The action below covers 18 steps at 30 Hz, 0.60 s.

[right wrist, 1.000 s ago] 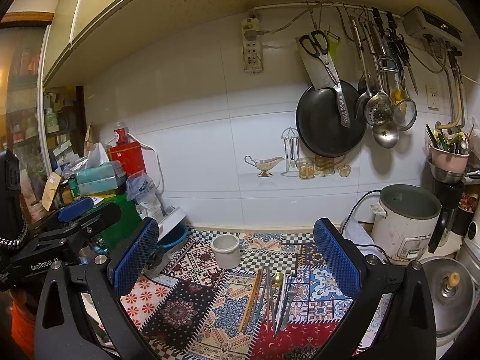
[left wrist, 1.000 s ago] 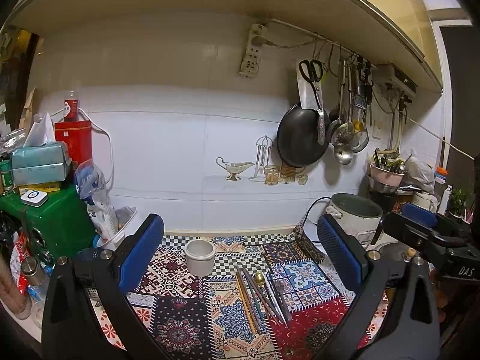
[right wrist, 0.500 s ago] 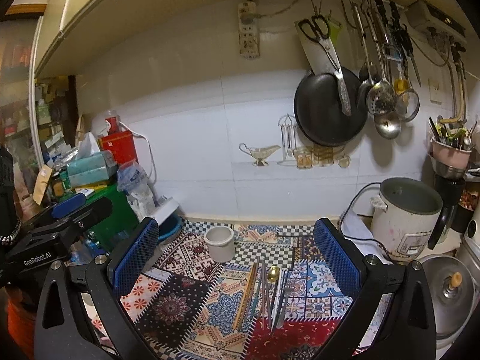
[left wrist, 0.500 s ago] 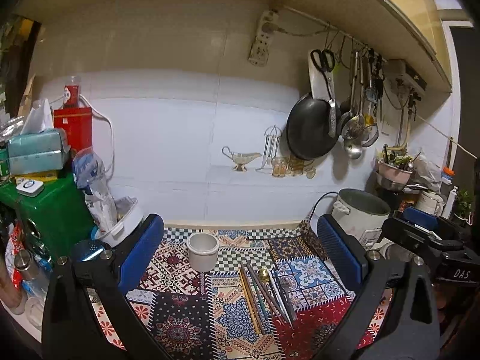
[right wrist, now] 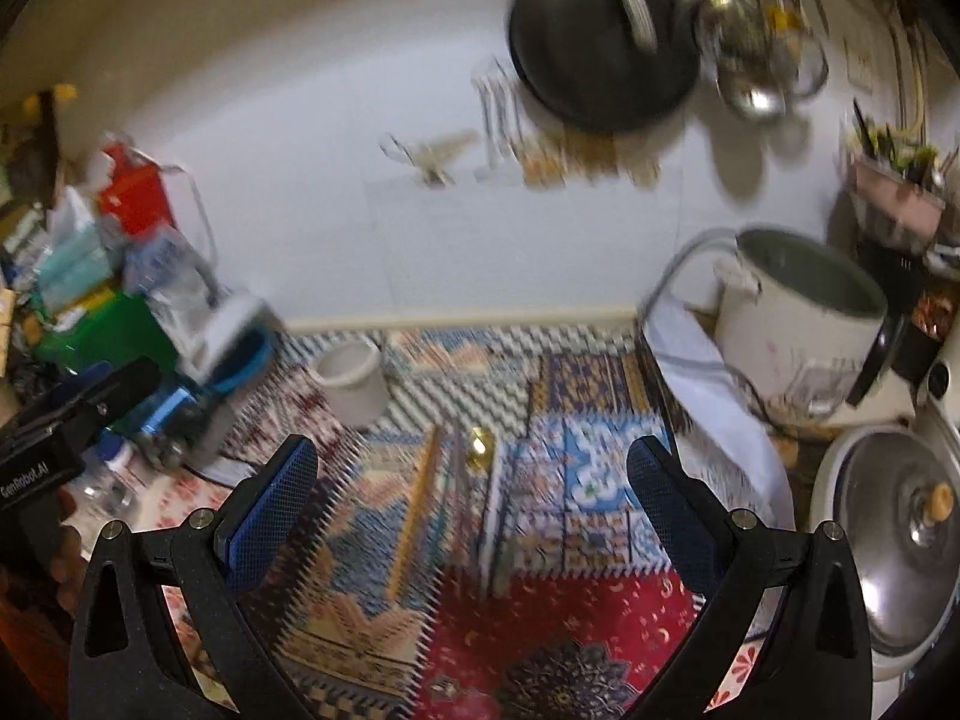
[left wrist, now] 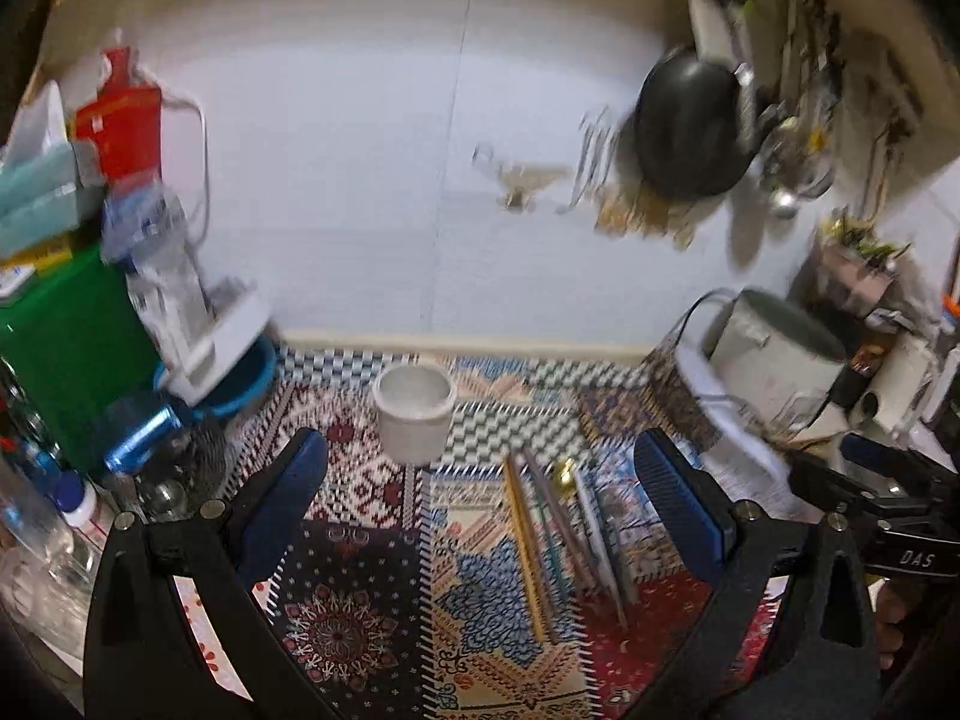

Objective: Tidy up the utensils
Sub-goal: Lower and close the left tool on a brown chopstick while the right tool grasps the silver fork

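Several utensils point(left wrist: 558, 534), among them chopsticks and a gold spoon point(left wrist: 563, 474), lie side by side on a patterned mat point(left wrist: 360, 618). A white ceramic cup point(left wrist: 414, 411) stands upright behind them, to their left. My left gripper point(left wrist: 480, 504) is open and empty above the mat, the utensils between its fingers. In the right wrist view my right gripper point(right wrist: 468, 501) is open and empty above the same utensils point(right wrist: 456, 510), the cup point(right wrist: 353, 381) beyond its left finger. Both views are blurred.
A rice cooker point(right wrist: 798, 342) and a lidded pot point(right wrist: 900, 540) stand at the right. A green box point(left wrist: 60, 336), a blue bowl point(left wrist: 240, 372) and jars crowd the left. A black pan point(left wrist: 690, 126) and ladles hang on the tiled wall.
Both grippers have tilted down and moved closer to the mat; the utensils and cup now sit higher and larger in view. Both stay open.
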{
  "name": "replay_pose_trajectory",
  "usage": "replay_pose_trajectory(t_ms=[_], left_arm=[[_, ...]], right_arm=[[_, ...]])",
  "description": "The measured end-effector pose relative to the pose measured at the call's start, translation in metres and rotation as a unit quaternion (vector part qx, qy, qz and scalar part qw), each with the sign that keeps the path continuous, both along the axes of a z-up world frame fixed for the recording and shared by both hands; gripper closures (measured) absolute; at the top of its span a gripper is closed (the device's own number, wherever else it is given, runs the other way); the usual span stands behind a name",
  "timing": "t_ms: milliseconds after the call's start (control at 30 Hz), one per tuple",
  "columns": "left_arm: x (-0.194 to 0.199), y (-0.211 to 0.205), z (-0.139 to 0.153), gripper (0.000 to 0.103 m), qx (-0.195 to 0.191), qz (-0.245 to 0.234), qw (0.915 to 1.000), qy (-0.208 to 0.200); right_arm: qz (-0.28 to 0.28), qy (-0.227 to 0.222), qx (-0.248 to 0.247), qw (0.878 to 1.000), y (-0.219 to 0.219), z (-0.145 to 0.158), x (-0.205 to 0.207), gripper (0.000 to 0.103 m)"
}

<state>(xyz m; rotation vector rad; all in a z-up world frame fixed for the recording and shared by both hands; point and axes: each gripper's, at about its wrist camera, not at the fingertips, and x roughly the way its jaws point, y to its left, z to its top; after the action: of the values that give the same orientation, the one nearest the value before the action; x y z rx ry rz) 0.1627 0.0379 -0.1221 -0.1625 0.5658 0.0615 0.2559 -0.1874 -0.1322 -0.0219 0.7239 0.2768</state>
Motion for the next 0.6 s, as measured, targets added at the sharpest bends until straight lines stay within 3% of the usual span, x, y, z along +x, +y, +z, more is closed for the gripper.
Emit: replay_pose_trajectory(t_ms=[200,433,600], left_arm=[[0.046,0.001,-0.054,0.0,-0.003,0.005,0.9974,0.072],[0.094,-0.008,-0.117,0.001,0.009,0.004,0.9877,0.156],[0.122,-0.018,-0.147,0.015,0.003,-0.016,0.9793,0.202]], right_arm=[[-0.022,0.071,-0.028,0.997,-0.011,-0.05,0.038,0.001],[-0.027,0.15,-0.035,0.988,-0.018,-0.102,0.076,0.002],[-0.01,0.184,-0.039,0.982,-0.012,-0.129,0.101,0.012]])
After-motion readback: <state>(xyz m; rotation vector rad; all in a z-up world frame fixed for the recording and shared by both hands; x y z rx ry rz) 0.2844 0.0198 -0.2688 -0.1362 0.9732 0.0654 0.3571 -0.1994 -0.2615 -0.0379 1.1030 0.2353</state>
